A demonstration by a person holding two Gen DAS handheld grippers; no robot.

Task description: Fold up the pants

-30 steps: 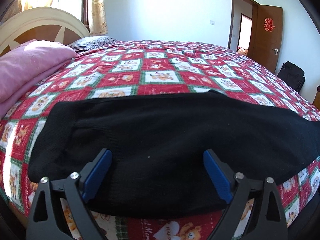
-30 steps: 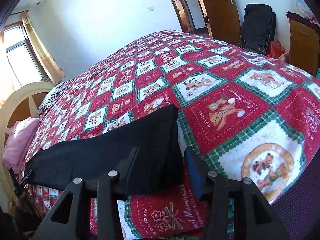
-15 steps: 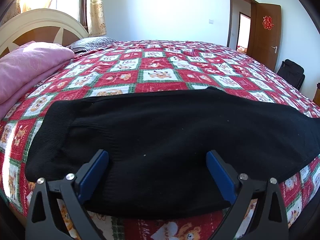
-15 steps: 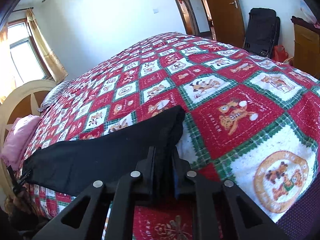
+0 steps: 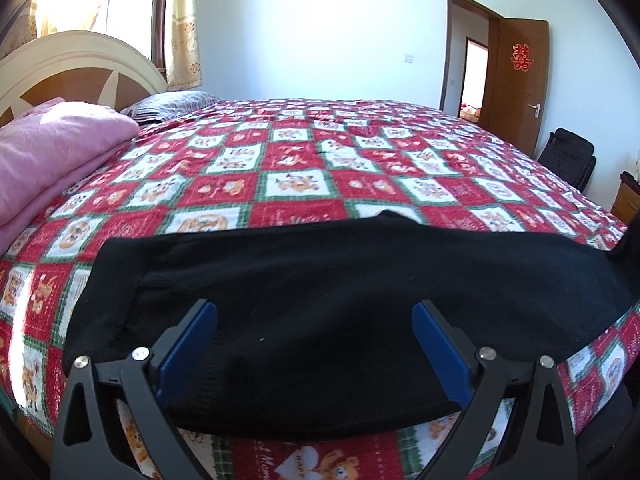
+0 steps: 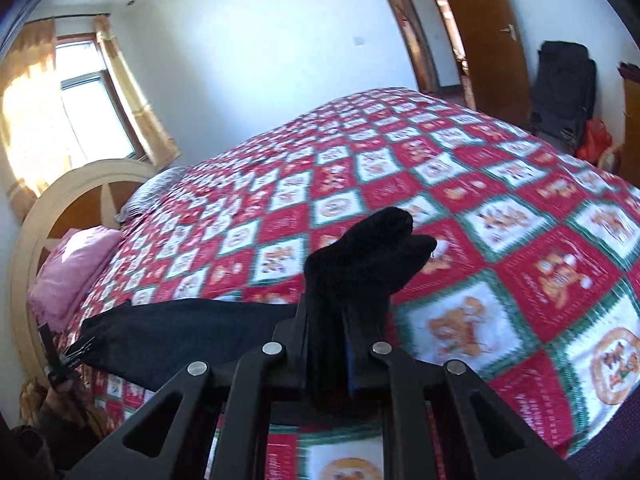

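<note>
along the near edge of the bed lie the black pants; the left gripper hangs spread wide over them, while the right gripper pinches their raised leg end.

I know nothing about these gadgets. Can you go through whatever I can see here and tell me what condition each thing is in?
Black pants: spread flat across the bed's near edge, one end lifted.
Right gripper: shut on the pants' bunched end.
Left gripper: open, over the pants.
Bedspread: laid flat.
Pink blanket: folded by the headboard.
Door: open.
</note>
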